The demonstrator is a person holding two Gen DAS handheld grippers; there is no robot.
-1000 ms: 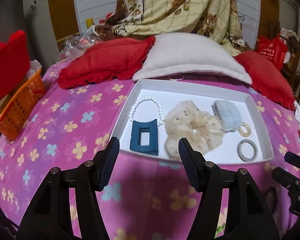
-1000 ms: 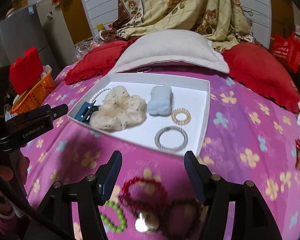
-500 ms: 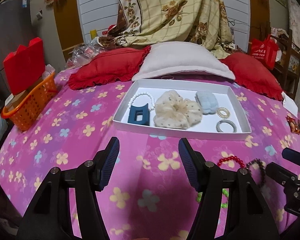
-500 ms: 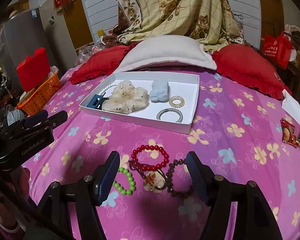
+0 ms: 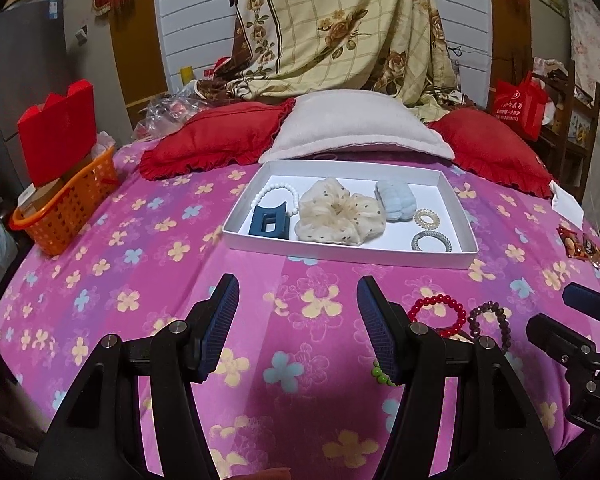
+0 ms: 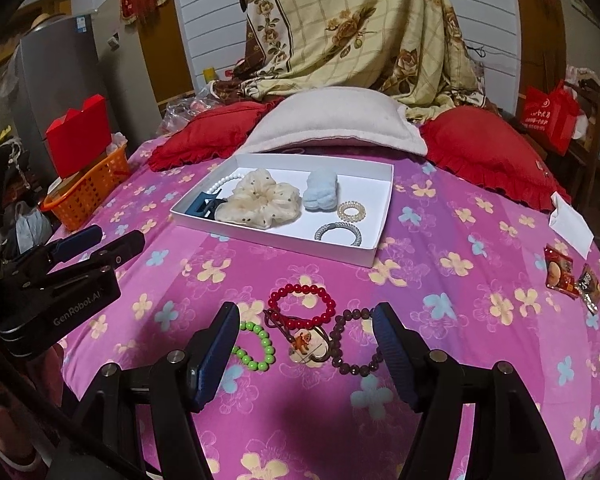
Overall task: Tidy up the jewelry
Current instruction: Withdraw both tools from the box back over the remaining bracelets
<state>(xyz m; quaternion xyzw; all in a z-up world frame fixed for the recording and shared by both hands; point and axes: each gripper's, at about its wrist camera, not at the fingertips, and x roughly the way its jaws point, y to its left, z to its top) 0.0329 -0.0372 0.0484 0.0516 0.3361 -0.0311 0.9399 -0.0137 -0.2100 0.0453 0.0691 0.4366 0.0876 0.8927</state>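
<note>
On the pink flower-print bedspread [image 6: 440,312], a shallow white cardboard tray [image 6: 382,222] holds a gauzy dotted cream scrunchie [image 6: 258,202], a fluffy pale-blue scrunchie [image 6: 320,192], two coiled hair ties, a white pearl bracelet [image 5: 276,192] and a navy claw clip [image 5: 269,221]. Nearer lie a glossy red bead bracelet [image 6: 302,306], a green bead bracelet [image 6: 256,346], a dark faceted bead bracelet [image 6: 354,342] and a clear charm. The right gripper [image 6: 306,354] and left gripper [image 5: 296,332] both gape wide, empty. Compared with a second ago, both sit farther back from the tray.
</note>
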